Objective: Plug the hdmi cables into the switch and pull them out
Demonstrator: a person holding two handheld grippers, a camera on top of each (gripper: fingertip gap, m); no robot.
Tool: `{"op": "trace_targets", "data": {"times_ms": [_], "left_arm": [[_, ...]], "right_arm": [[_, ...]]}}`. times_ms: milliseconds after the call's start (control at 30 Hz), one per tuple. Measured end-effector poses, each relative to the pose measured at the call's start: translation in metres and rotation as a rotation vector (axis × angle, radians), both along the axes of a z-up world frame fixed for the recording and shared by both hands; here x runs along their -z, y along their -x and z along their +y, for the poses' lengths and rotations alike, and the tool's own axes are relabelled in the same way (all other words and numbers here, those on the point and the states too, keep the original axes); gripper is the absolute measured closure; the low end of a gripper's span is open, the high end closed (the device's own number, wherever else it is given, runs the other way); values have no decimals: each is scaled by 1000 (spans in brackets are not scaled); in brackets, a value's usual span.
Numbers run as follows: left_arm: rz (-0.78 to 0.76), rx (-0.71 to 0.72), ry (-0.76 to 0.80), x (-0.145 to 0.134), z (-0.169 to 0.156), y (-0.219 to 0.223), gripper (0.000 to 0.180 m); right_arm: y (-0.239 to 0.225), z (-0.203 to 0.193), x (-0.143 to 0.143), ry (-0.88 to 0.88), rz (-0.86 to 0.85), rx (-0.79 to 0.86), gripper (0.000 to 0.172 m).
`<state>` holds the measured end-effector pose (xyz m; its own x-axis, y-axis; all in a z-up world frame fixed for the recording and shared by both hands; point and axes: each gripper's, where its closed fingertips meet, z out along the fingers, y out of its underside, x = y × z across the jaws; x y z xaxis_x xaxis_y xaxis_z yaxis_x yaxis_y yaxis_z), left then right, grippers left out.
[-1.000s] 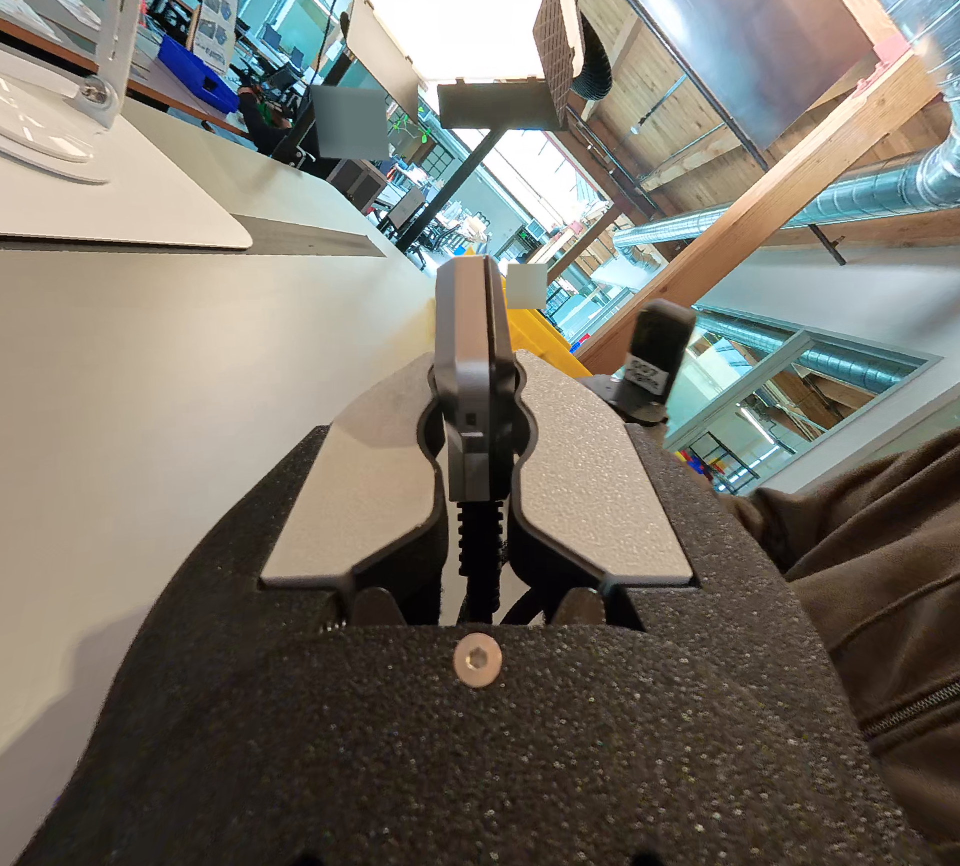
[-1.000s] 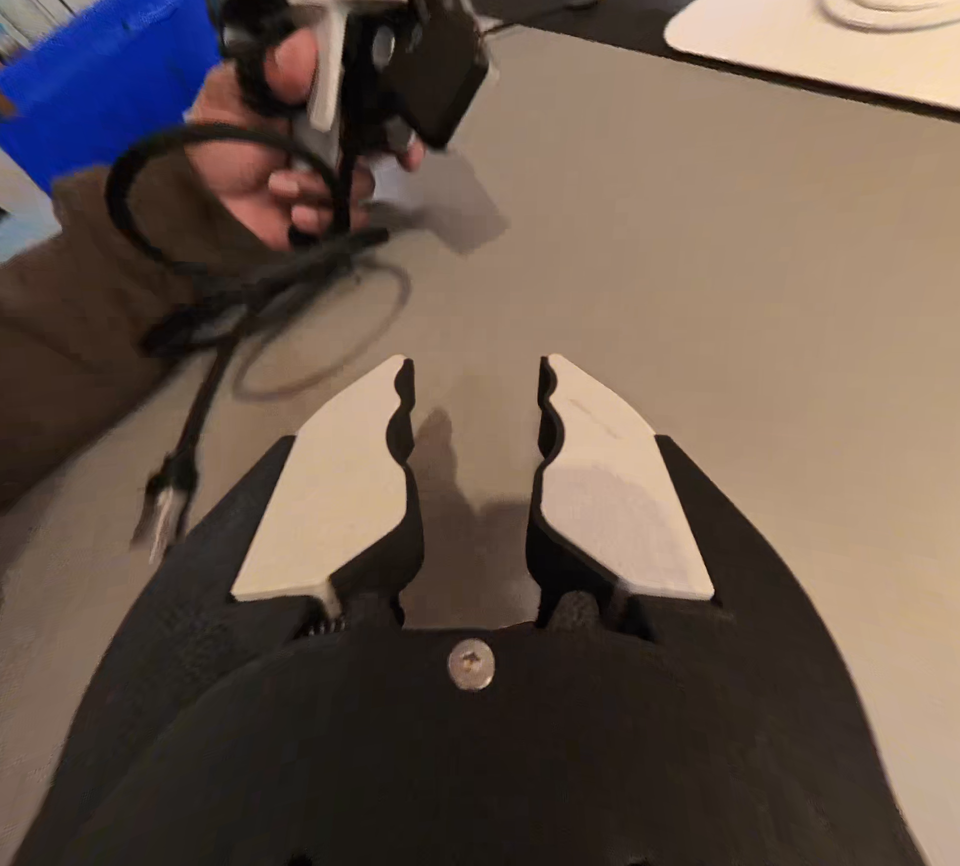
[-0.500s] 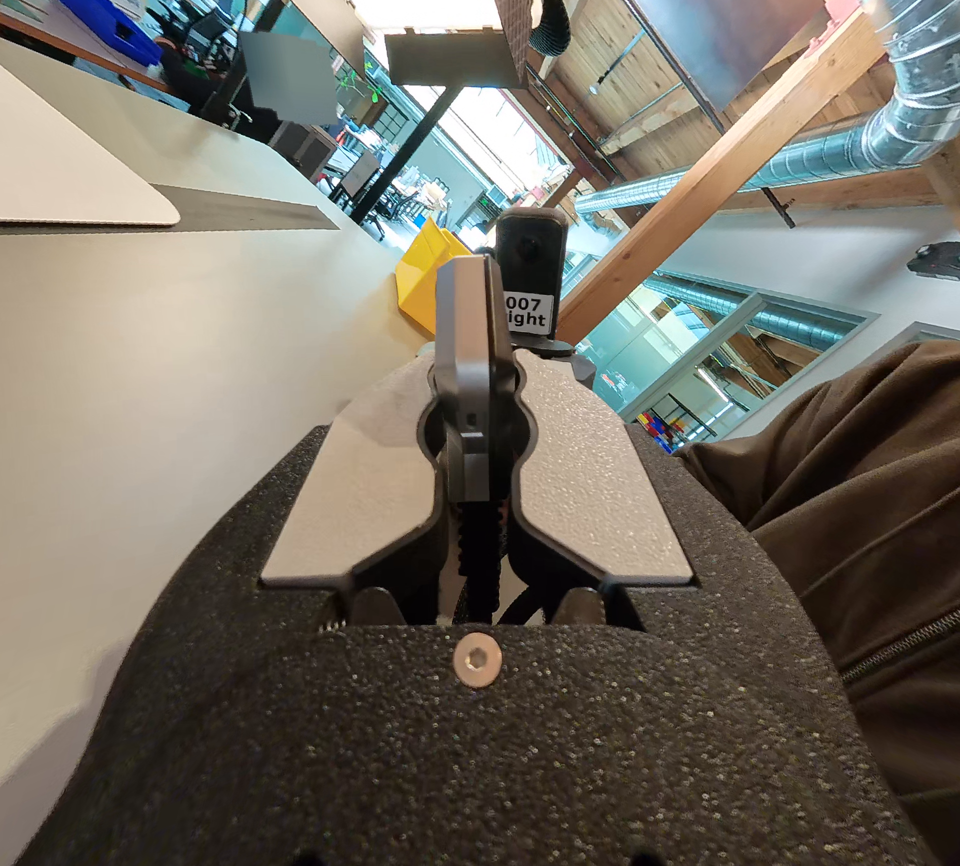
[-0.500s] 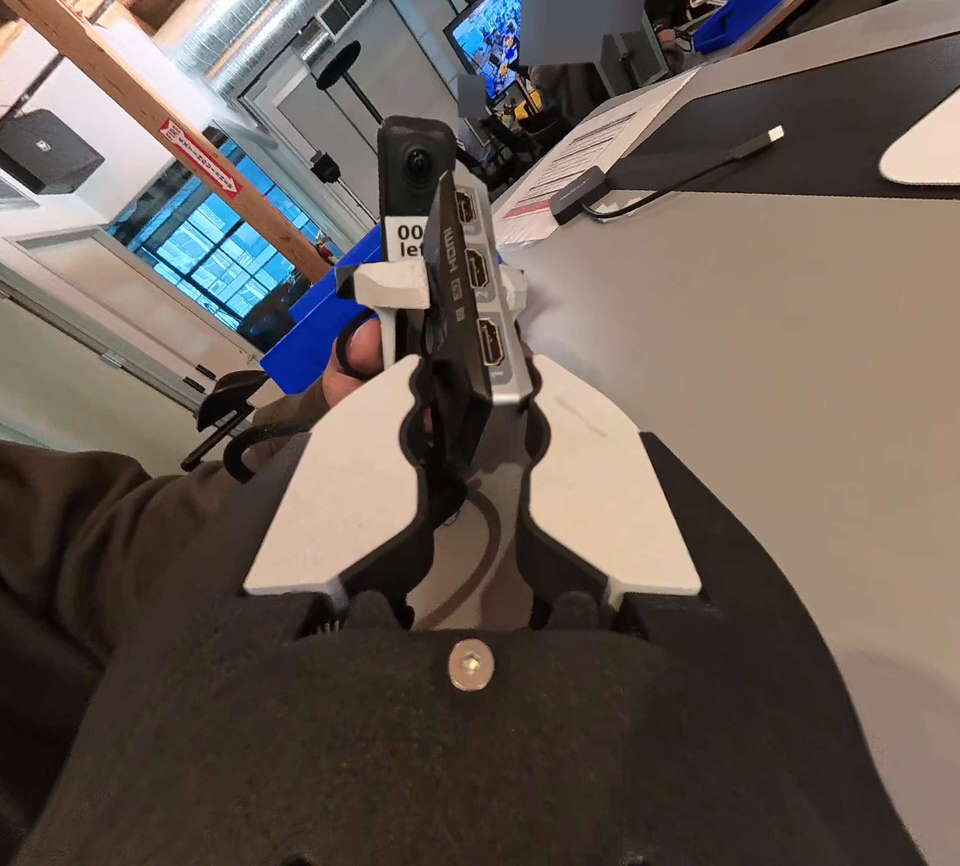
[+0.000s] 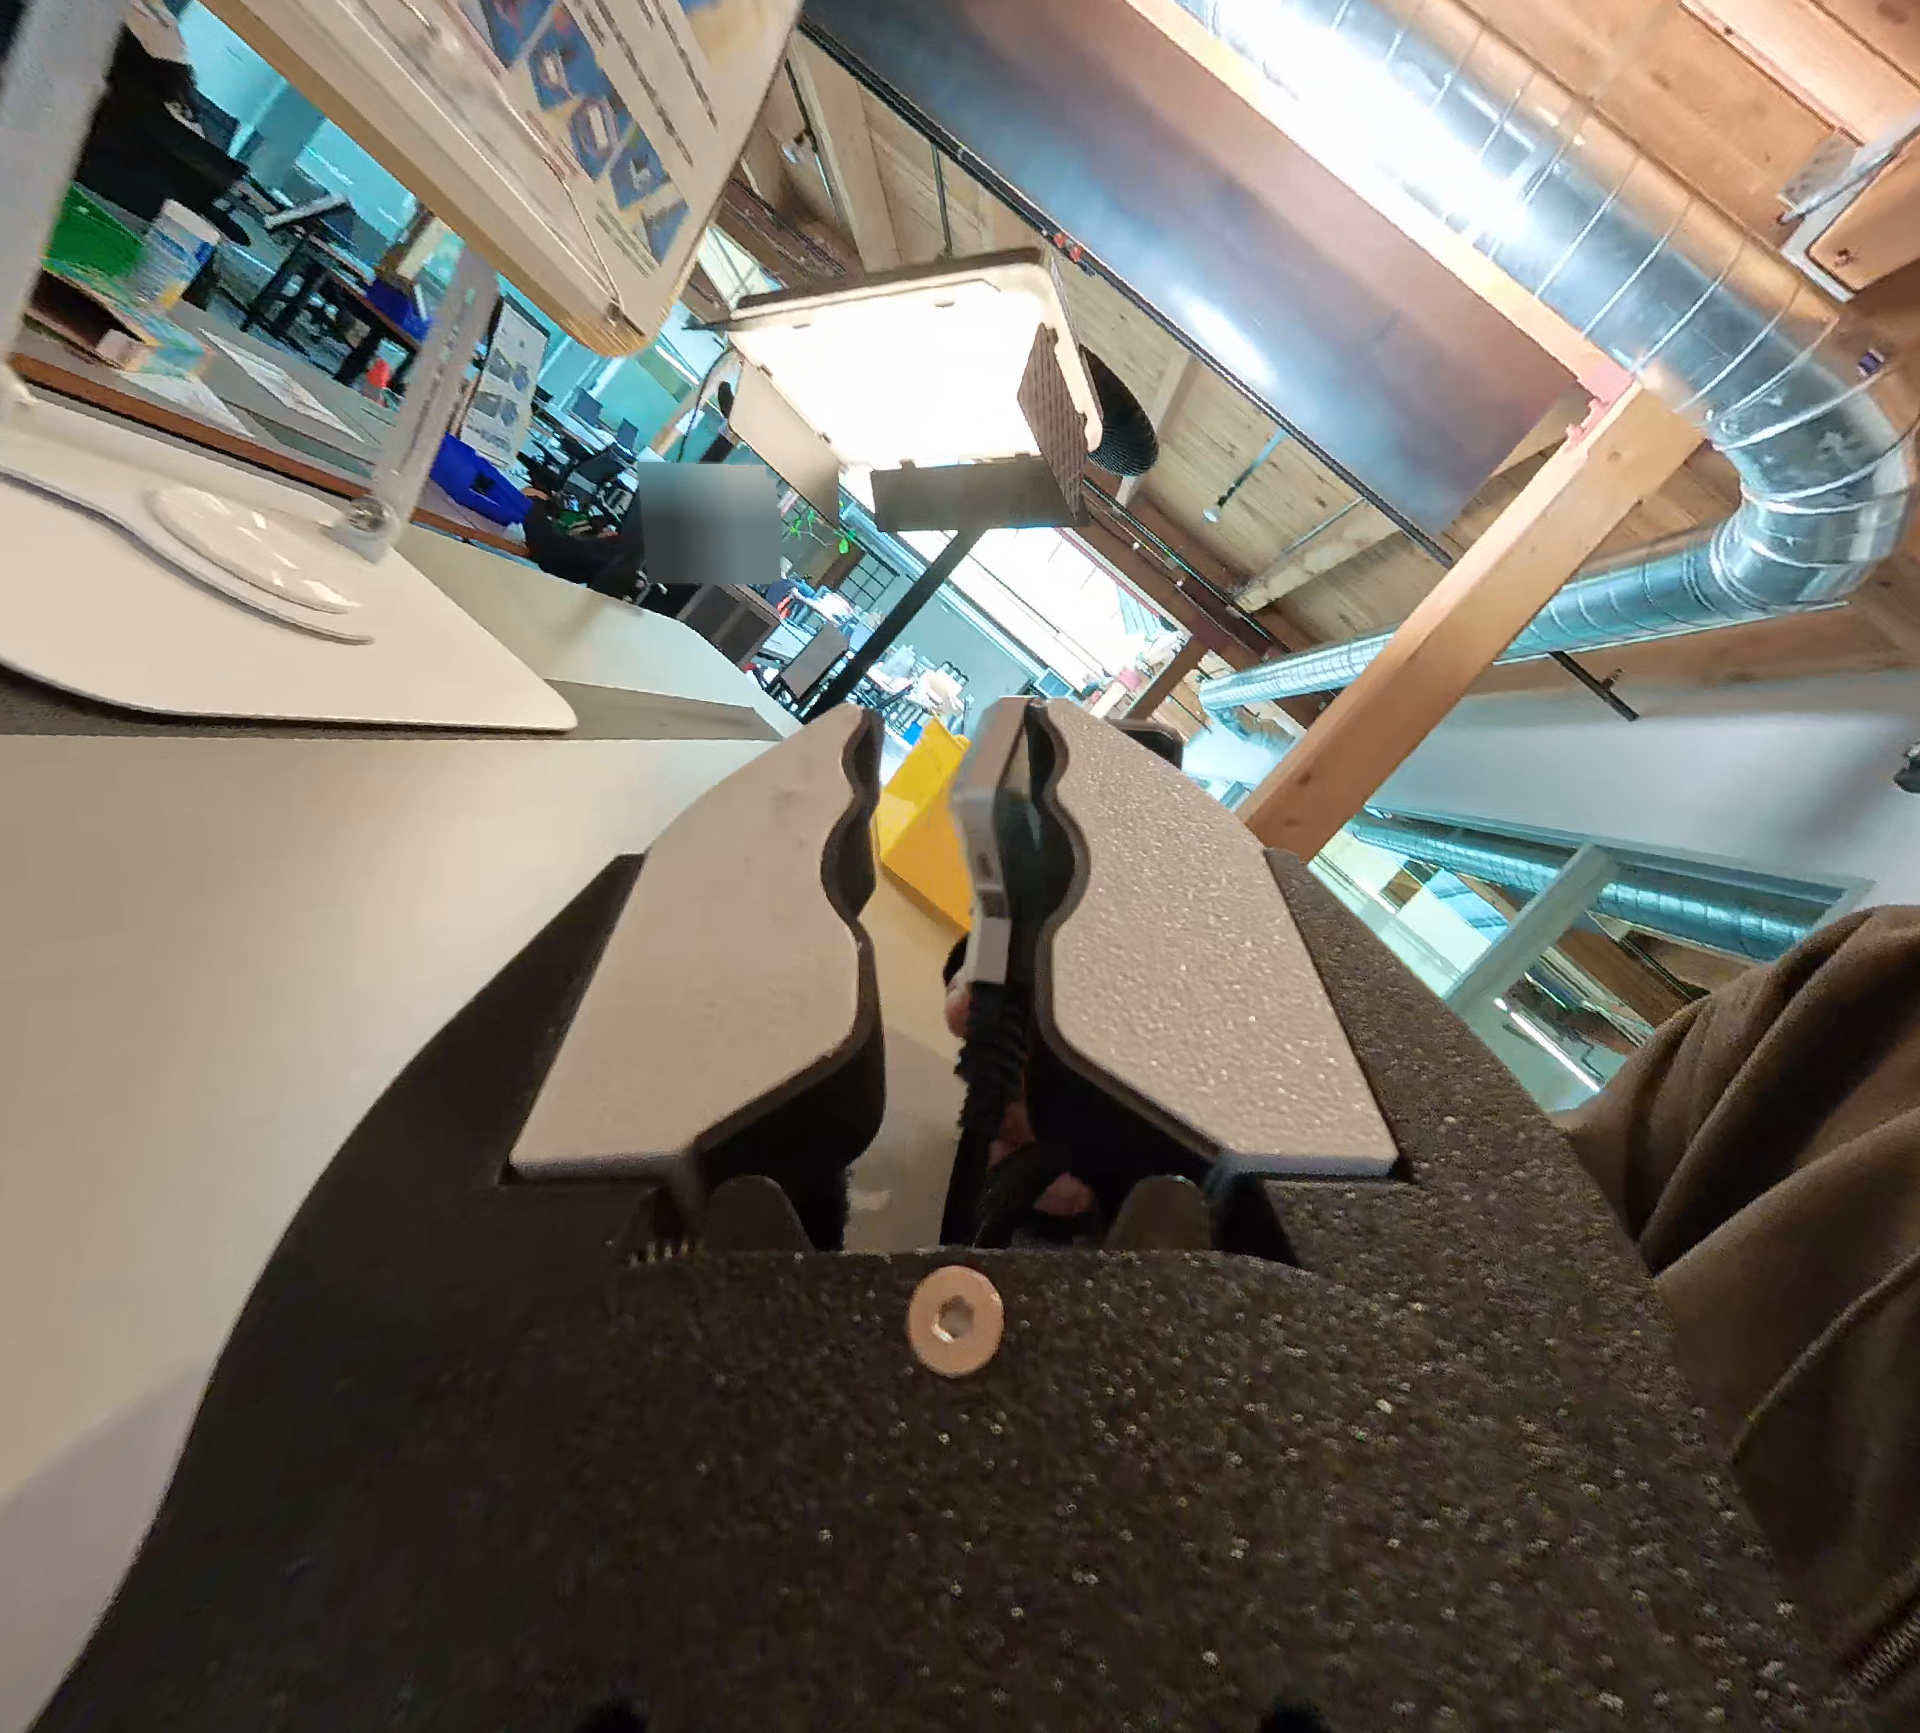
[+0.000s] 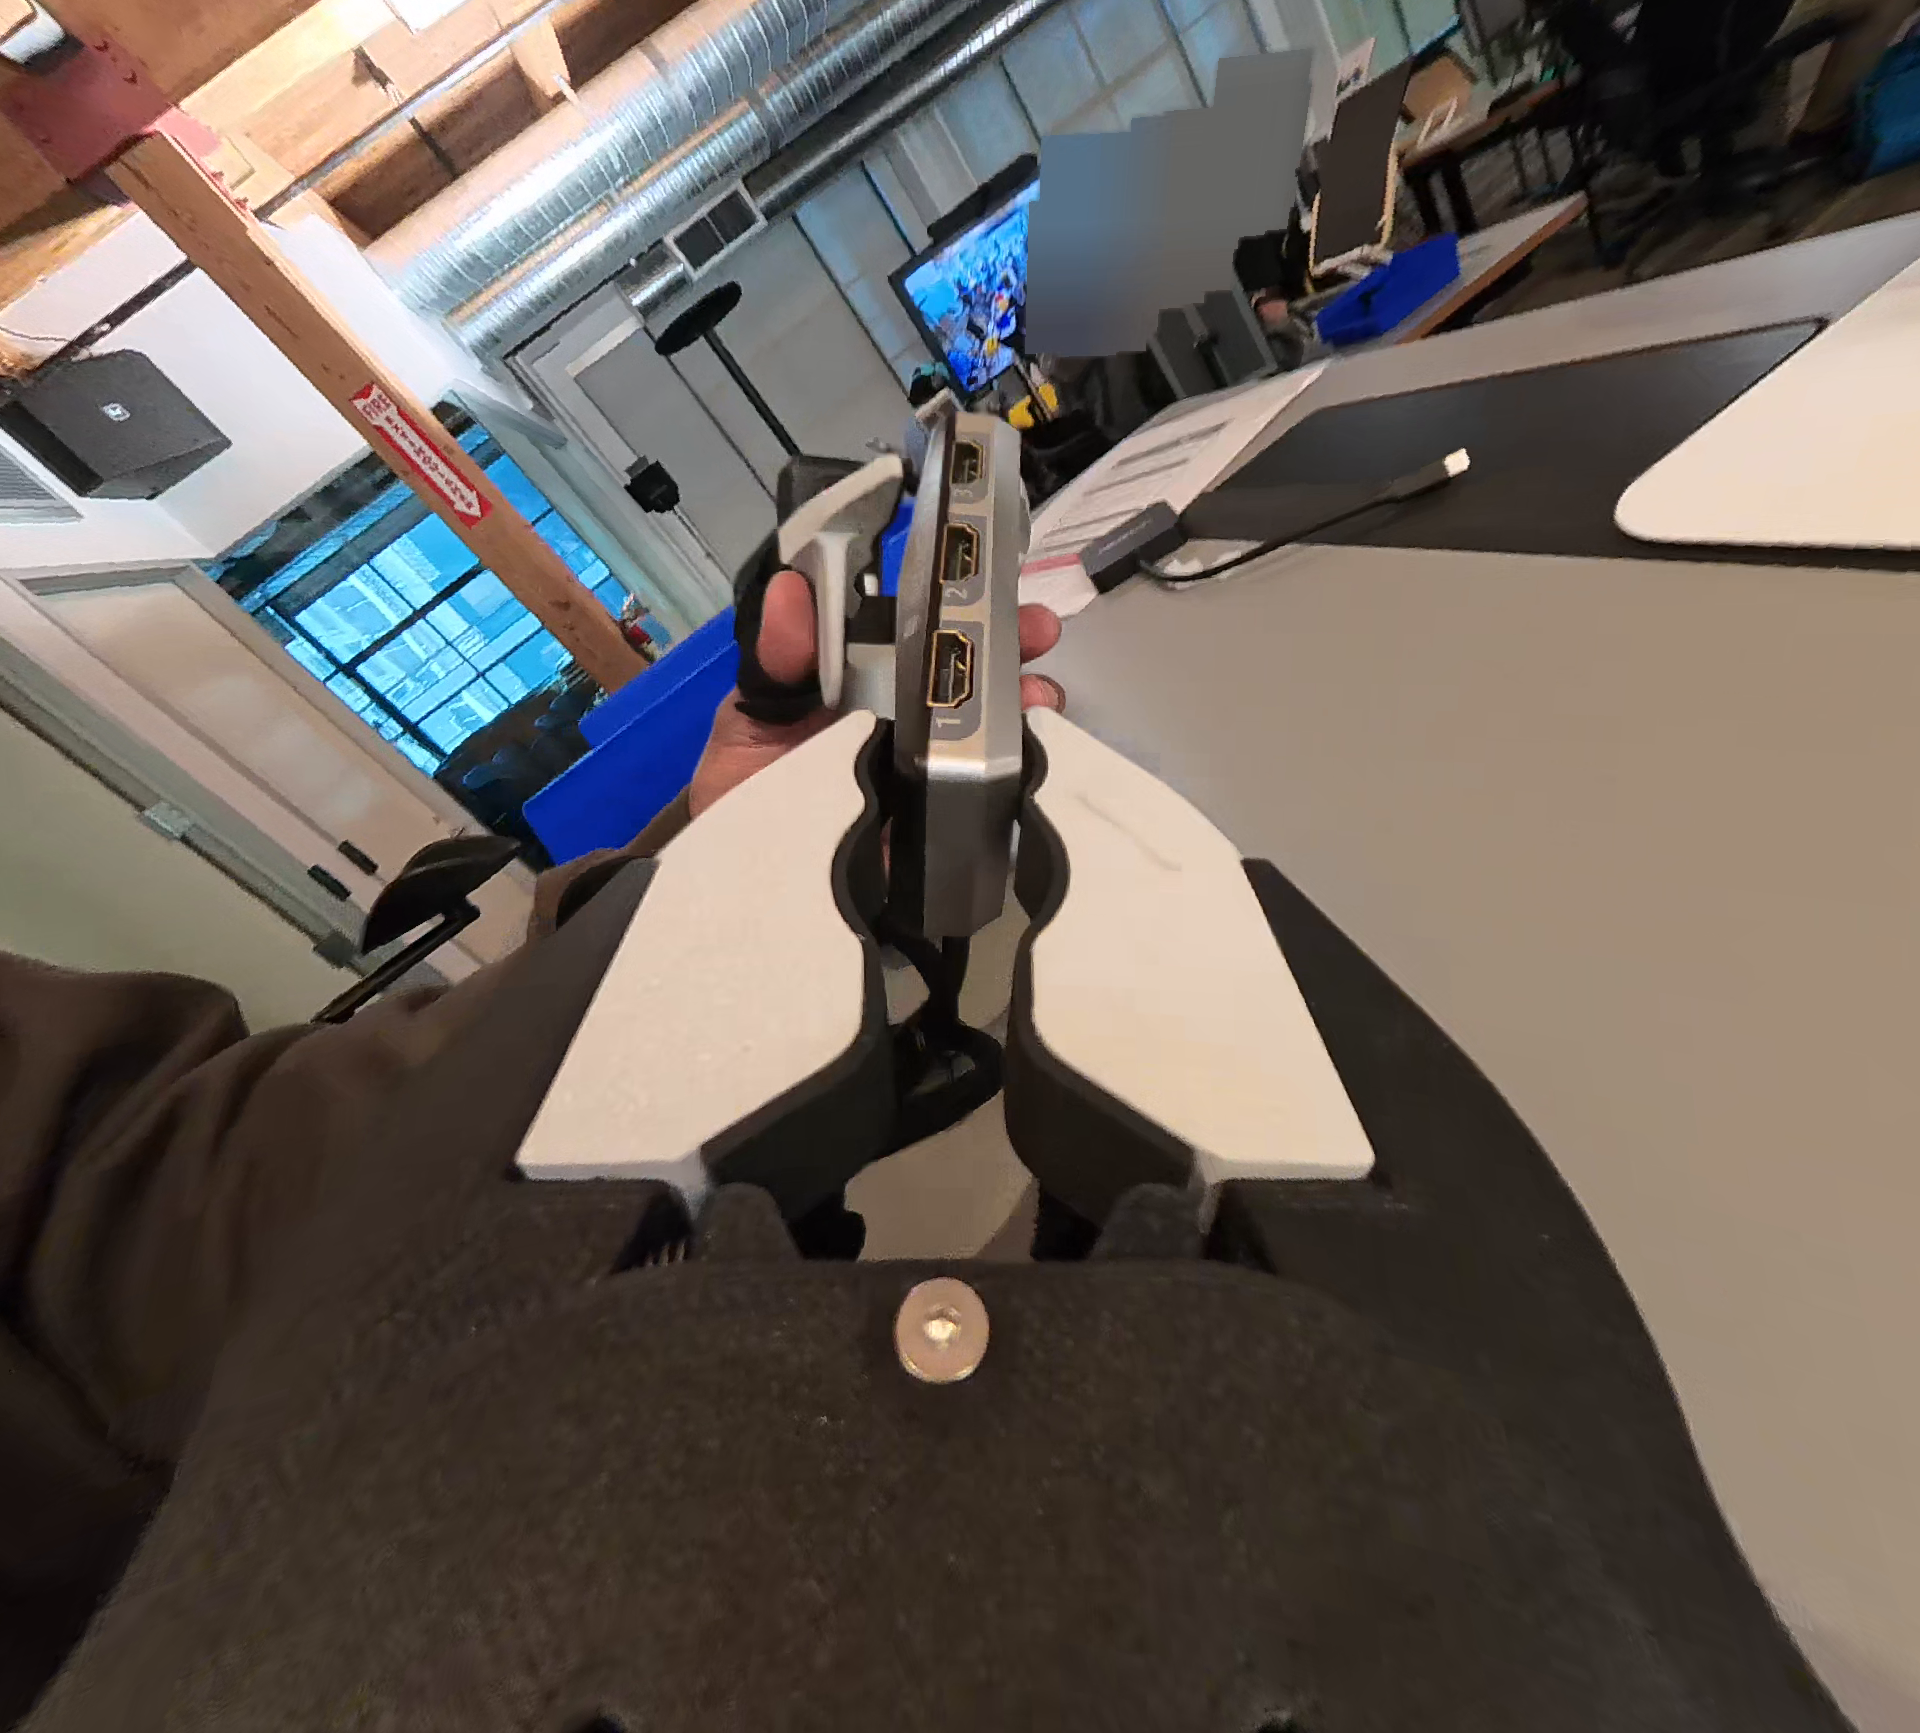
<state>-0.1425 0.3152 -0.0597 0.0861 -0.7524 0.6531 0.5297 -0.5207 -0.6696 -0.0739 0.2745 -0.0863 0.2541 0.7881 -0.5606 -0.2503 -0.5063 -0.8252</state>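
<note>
The grey HDMI switch (image 6: 951, 603) stands on edge in the air, with three gold ports facing me in the right wrist view. My right gripper (image 6: 951, 738) is shut on its lower end, both pads pressing on it. A black cable (image 6: 940, 966) hangs from the switch between my fingers. My left gripper (image 5: 951, 727) is open: the switch (image 5: 987, 810) leans against its right finger, with a clear gap to the left finger. One left finger (image 6: 831, 540) and a hand show behind the switch.
A grey table (image 6: 1455, 852) lies below. On it are a black mat (image 6: 1558, 436), a small adapter with its cable (image 6: 1132, 551) and a white pad (image 6: 1818, 457). A blue bin (image 6: 623, 748) and a yellow bin (image 5: 920, 810) stand farther off. A brown sleeve (image 5: 1714, 1164) is at the right. One gripper's finger ends stand about 9 cm off the other's.
My right gripper rose from over the table to the switch and closed on its lower end. My left gripper, which gripped the switch before, has opened off it.
</note>
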Motion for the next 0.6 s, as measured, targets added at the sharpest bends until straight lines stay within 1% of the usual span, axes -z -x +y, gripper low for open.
{"op": "trace_targets", "data": {"times_ms": [67, 133, 200, 267, 333, 400, 600], "left_arm": [[-8, -22, 10, 1, 3, 10, 153], [-26, -26, 25, 1, 5, 17, 153], [-46, -31, 36, 1, 6, 21, 153], [-53, -33, 41, 1, 7, 21, 154], [-47, -35, 42, 1, 7, 21, 155], [-40, -32, 43, 2, 7, 20, 155], [-41, -33, 46, 2, 8, 20, 156]], "right_arm": [[-8, -1, -6, -38, 15, 44, 151], [-20, -3, -12, -83, -9, 101, 151], [-36, -6, -27, -127, -18, 167, 151], [-58, -10, -49, -181, -27, 240, 152], [-82, -16, -78, -249, -50, 311, 152], [-108, -24, -114, -340, -90, 376, 152], [-191, -55, -232, -657, -166, 609, 152]]}}
